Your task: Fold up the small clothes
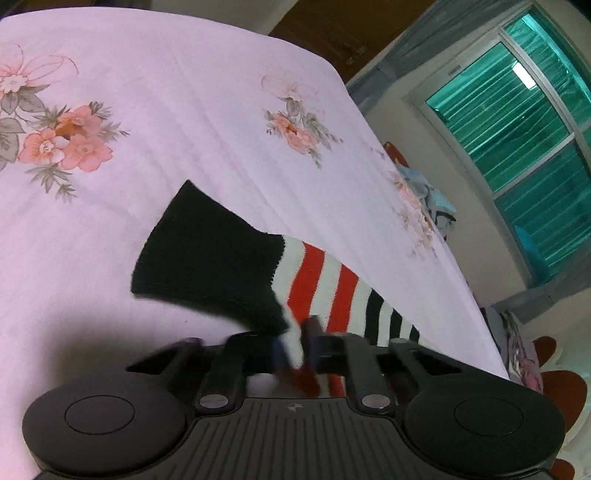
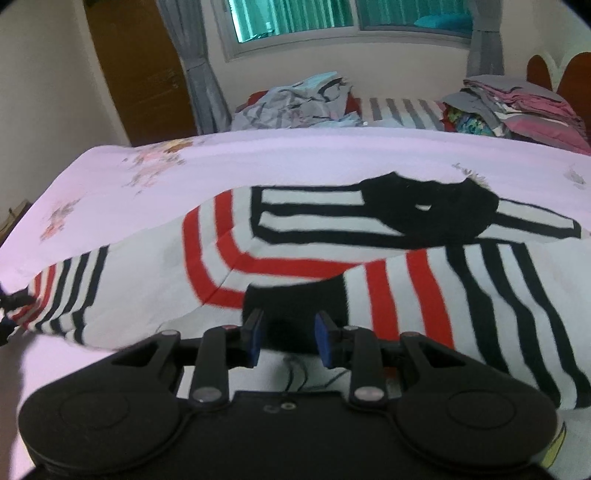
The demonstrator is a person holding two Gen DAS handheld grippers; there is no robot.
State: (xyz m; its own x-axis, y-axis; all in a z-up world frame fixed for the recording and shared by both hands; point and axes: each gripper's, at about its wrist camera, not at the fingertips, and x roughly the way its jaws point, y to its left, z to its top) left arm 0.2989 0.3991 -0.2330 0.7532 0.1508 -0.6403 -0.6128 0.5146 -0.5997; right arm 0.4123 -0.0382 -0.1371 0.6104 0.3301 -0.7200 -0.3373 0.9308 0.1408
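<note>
A small knitted sweater (image 2: 295, 236), white with red and black stripes and a black collar (image 2: 428, 210), lies spread on the flowered pink bedsheet (image 2: 258, 162). In the left wrist view, one sleeve (image 1: 317, 280) with a wide black cuff (image 1: 207, 266) is lifted off the sheet. My left gripper (image 1: 297, 350) is shut on that sleeve's striped cloth. The other black cuff (image 2: 295, 302) lies folded onto the sweater's body. My right gripper (image 2: 290, 338) hovers at that cuff's near edge, its blue pads (image 2: 255, 338) apart and not pressing the cloth.
A crumpled heap of light blue clothes (image 2: 295, 99) and a folded stack (image 2: 517, 107) sit at the far side of the bed. A wooden door (image 2: 140, 74), grey curtains and a window (image 2: 295, 18) stand behind. The bed's edge (image 1: 461, 288) drops off at the right in the left wrist view.
</note>
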